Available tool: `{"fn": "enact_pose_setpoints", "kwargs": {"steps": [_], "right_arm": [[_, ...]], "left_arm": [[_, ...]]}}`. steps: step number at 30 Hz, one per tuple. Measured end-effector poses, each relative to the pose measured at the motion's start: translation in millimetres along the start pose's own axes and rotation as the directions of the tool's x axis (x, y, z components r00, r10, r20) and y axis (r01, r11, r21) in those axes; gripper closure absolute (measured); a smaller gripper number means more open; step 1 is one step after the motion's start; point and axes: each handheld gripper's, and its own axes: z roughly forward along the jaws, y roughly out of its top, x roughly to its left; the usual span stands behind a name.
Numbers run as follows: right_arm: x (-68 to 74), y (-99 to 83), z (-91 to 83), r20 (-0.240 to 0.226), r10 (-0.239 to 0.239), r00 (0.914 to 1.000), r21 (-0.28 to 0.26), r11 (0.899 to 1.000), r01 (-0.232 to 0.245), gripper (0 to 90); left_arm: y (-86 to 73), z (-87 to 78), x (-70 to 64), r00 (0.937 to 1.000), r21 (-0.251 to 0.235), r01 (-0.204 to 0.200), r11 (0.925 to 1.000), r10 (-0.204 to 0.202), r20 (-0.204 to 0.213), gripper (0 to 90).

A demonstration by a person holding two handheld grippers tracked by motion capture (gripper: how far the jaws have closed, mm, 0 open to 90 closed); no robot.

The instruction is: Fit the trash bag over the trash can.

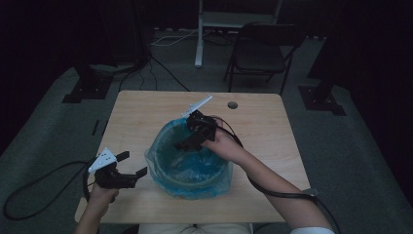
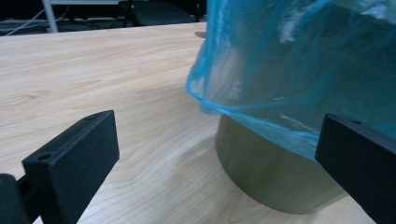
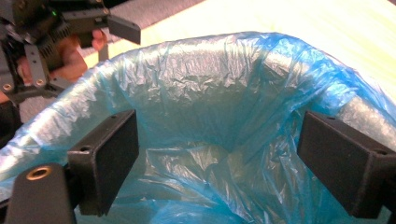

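Observation:
A round grey bin [image 1: 195,187] lined with a blue plastic bag [image 1: 190,165] stands on the wooden table [image 1: 141,117]. My right gripper [image 1: 187,141] hangs open over the bin's mouth, its jaws down inside the liner [image 3: 205,107] with nothing between them. My left gripper [image 1: 132,168] is open at the bin's left side, just above the table. In the left gripper view the bag's overhanging edge [image 2: 261,112] and the bin wall [image 2: 261,172] lie between the wide-apart jaws, untouched. The right gripper view shows the left gripper [image 3: 70,32] beyond the rim.
The table has a round cable hole [image 1: 232,105] near its far edge. A folding chair [image 1: 260,51] and a white stand [image 1: 199,34] are behind the table. Cables [image 1: 29,195] trail over the carpet at the left.

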Motion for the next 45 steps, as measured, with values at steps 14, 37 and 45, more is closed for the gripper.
{"fn": "enact_pose_setpoints", "kwargs": {"steps": [14, 37, 45], "right_arm": [[-3.5, -14.7, -19.8, -0.022, -0.003, 0.9997, -0.190, 0.982, -0.001, 13.3], [-47.0, -82.3, -64.1, 0.042, 0.144, 0.9887, -0.428, 0.897, -0.112, 13.3], [-57.4, -111.2, -71.4, 0.084, 0.200, 0.9761, -0.452, 0.881, -0.142, 13.2]], "left_arm": [[1.9, -4.5, -1.4, 0.9999, -0.009, 0.007, 0.9999, -0.007, 0.010, 0.2], [-0.5, -12.1, -0.9, 0.9997, -0.036, -0.020, 0.9992, 0.019, -0.014, 0.2], [-6.8, -15.3, 6.1, 0.9954, -0.035, 0.000, 0.9994, -0.003, -0.096, 0.2]]}}
